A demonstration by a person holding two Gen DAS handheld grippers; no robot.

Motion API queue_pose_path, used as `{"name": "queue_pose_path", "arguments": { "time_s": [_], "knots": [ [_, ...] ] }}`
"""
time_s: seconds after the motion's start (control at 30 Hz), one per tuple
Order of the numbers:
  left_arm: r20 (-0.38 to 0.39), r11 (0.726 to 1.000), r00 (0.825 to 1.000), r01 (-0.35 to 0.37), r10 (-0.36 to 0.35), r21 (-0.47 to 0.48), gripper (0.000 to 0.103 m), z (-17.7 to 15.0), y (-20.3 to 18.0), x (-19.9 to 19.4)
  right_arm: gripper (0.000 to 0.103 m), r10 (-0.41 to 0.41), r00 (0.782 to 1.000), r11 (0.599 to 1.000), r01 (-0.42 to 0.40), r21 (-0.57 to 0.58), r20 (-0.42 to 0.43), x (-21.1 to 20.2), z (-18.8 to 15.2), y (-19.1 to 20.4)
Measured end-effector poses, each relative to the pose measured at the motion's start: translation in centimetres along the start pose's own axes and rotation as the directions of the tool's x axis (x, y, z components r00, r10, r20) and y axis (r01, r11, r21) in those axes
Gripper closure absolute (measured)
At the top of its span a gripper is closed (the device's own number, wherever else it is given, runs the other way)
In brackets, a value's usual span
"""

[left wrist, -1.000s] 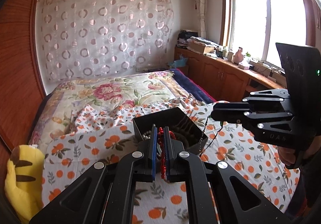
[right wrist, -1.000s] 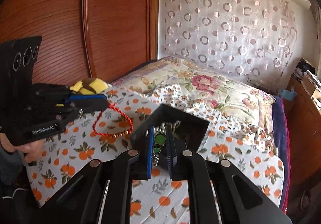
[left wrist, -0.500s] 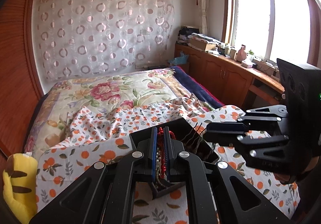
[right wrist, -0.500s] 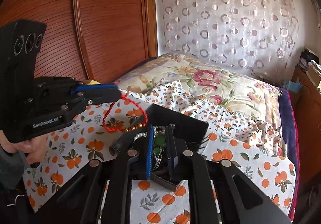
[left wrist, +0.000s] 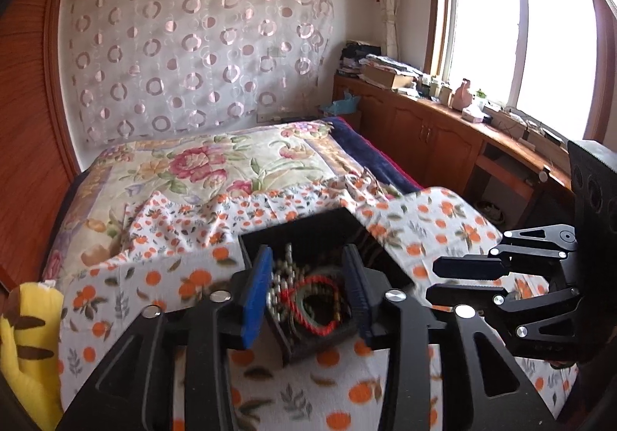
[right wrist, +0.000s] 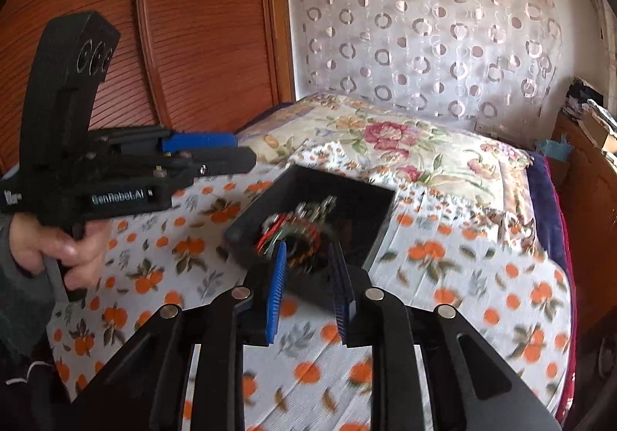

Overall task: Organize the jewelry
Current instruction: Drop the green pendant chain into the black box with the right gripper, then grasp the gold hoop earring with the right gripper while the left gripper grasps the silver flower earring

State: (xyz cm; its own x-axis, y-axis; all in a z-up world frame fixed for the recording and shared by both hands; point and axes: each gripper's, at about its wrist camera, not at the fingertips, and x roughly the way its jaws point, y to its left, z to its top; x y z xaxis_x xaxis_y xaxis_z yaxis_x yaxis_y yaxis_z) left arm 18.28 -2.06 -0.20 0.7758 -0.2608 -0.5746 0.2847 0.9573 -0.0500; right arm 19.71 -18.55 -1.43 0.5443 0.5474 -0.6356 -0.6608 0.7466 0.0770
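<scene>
A black open jewelry box [left wrist: 304, 234] [right wrist: 358, 195] sits on the orange-print cloth on the bed. Inside lie a red cord bracelet [left wrist: 316, 323], a silver bead chain [left wrist: 275, 288] and other pieces, blurred in the right wrist view [right wrist: 297, 234]. My left gripper [left wrist: 306, 272] is open and empty, just above the box's near end. My right gripper [right wrist: 307, 269] is open and empty too, over the box's near edge. The right gripper shows in the left wrist view [left wrist: 462, 278] beside the box; the left gripper shows in the right wrist view [right wrist: 235, 151] left of the box.
The orange-print cloth [left wrist: 154, 276] [right wrist: 462, 276] covers the near bed over a floral quilt [left wrist: 200, 164]. A yellow plush toy [left wrist: 27, 346] lies at the left edge. A wooden cabinet [left wrist: 432, 137] with clutter stands under the window; a wooden wardrobe [right wrist: 173, 45] stands left.
Both grippers opened. The red cord bracelet dropped from the left gripper and the green-bead piece from the right gripper into the box. Both grippers drew back slightly.
</scene>
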Motion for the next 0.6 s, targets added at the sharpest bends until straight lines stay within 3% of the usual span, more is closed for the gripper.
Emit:
{"name": "queue_pose_path", "arguments": {
  "time_s": [0.33,0.6],
  "knots": [
    [-0.065,1.000,0.998,-0.004,0.005,0.020,0.062,-5.8,-0.6,-2.5,0.078,0.025,0.995,0.999,-0.029,-0.045,-0.094,0.5,-5.1,4.7],
    [-0.107,1.000,0.994,-0.003,0.004,0.012,0.062,-8.8,-0.6,-3.5,0.078,0.034,0.981,0.996,-0.048,-0.073,-0.193,2.0,-7.3,6.2]
  ]
}}
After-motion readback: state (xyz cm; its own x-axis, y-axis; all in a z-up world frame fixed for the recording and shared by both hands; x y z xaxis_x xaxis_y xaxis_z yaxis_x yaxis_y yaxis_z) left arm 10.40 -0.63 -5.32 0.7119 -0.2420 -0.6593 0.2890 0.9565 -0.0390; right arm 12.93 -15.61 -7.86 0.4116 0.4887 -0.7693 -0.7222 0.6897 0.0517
